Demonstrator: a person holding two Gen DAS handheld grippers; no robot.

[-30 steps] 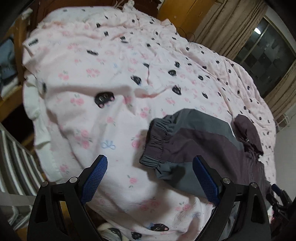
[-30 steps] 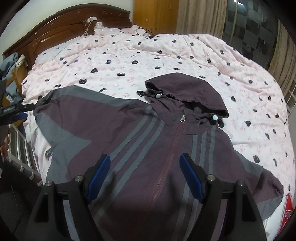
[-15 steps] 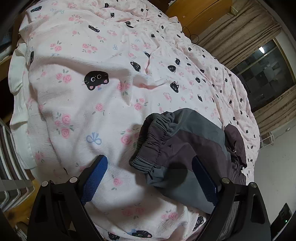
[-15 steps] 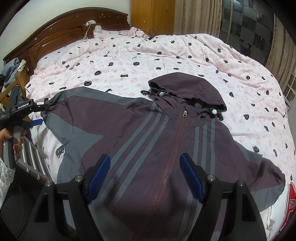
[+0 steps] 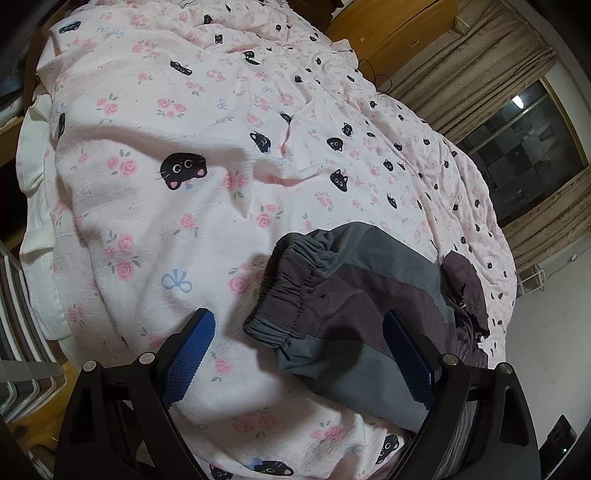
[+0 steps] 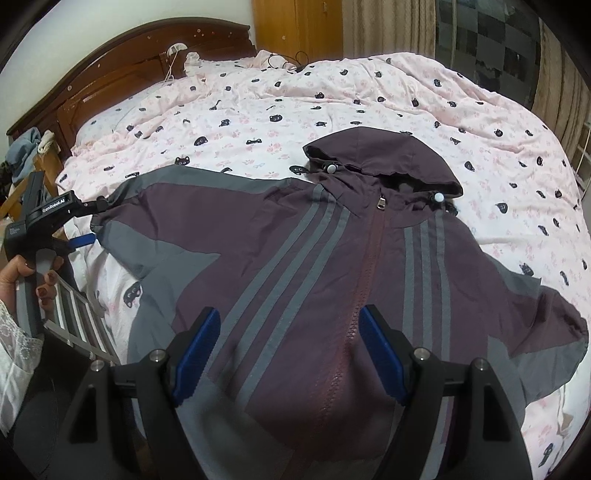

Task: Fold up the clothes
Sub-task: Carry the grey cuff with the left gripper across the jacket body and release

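Observation:
A maroon jacket (image 6: 295,266) with grey stripes and a hood (image 6: 384,162) lies spread front-up and zipped on the bed. Its left sleeve stretches toward the bed's edge and ends in an elastic cuff (image 5: 284,295). My left gripper (image 5: 297,354) is open just above that cuff, its right finger over the grey sleeve fabric (image 5: 354,369). In the right wrist view the left gripper (image 6: 88,221) sits at the sleeve end, held by a hand (image 6: 22,273). My right gripper (image 6: 288,354) is open over the jacket's lower front, beside the zip, holding nothing.
A pink duvet (image 5: 184,184) with cat faces and roses covers the whole bed. A dark wooden headboard (image 6: 129,74) stands at the far end, with a wardrobe (image 6: 295,22) and curtains (image 5: 461,66) behind it. A metal rack (image 6: 81,317) stands by the bed's left edge.
The left gripper has closed in on the sleeve cuff at the bed's edge and now shows in the right wrist view. The right gripper has drawn slightly closer to the jacket front.

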